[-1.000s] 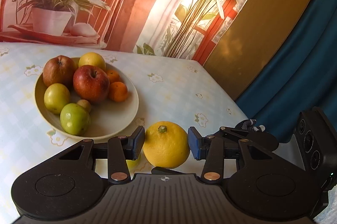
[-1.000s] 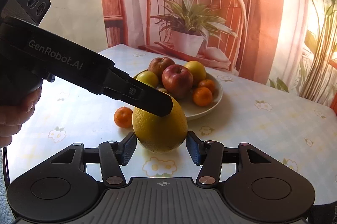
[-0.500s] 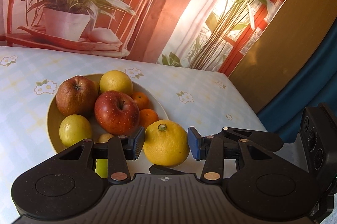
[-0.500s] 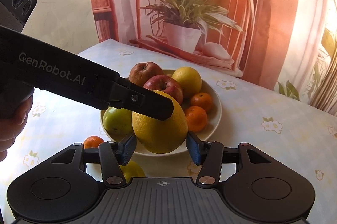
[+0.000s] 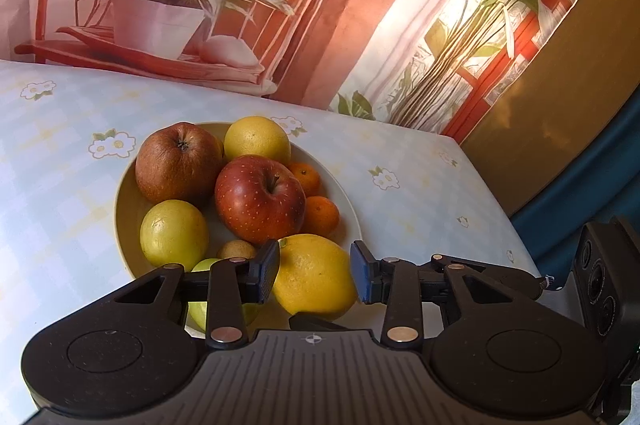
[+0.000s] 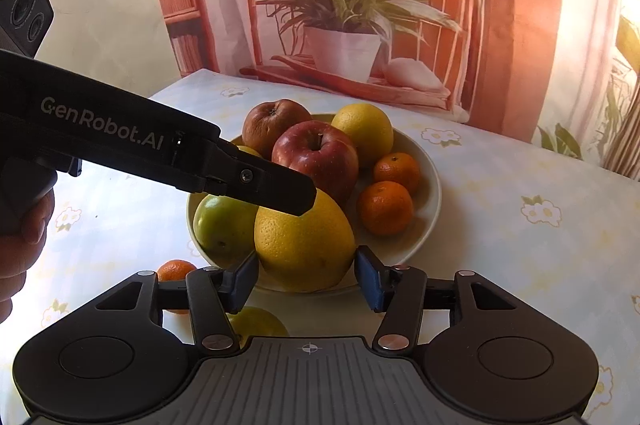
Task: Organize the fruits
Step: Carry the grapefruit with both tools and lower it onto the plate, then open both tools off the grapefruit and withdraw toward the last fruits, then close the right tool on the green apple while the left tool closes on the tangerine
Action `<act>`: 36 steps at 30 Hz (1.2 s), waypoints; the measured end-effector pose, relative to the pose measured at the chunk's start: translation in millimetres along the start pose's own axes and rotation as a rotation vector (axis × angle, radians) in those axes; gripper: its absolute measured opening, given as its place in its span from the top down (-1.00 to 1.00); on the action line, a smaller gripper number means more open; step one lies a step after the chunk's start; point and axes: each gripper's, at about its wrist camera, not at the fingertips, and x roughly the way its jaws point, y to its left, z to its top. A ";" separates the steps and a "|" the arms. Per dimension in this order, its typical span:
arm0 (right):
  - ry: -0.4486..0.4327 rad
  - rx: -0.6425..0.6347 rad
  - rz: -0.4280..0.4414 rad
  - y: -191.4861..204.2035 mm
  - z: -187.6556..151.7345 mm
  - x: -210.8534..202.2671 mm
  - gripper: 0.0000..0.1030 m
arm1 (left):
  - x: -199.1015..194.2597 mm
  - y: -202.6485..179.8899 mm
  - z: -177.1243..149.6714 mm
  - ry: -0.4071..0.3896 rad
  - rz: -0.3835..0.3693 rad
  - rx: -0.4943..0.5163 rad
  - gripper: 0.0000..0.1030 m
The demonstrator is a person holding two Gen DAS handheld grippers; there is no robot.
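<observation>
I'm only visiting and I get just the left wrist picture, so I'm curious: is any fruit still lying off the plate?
Observer: Yes. The right wrist view shows a tangerine on the tablecloth, beside the plate.
Operator: Only that one?
Observer: No. A yellow-green fruit lies on the cloth too, on the near side of the plate.
Operator: And the big yellow fruit right in front of me?
Observer: The left fingers have just been closing with it between them. What you miss is that the right gripper also has its fingers against the fruit's two sides.
</observation>
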 end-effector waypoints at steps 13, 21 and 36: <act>-0.191 0.150 -0.034 12.1 -49.3 -28.7 -0.09 | -47.2 10.0 -18.5 -0.119 0.048 0.025 0.21; -0.233 0.170 -0.003 20.1 -72.6 -38.0 -0.08 | -70.0 20.1 -41.4 -0.156 0.103 0.079 0.19; -0.218 0.105 0.057 32.4 -80.4 -36.6 0.15 | -60.1 31.3 -70.5 -0.076 0.097 0.113 0.17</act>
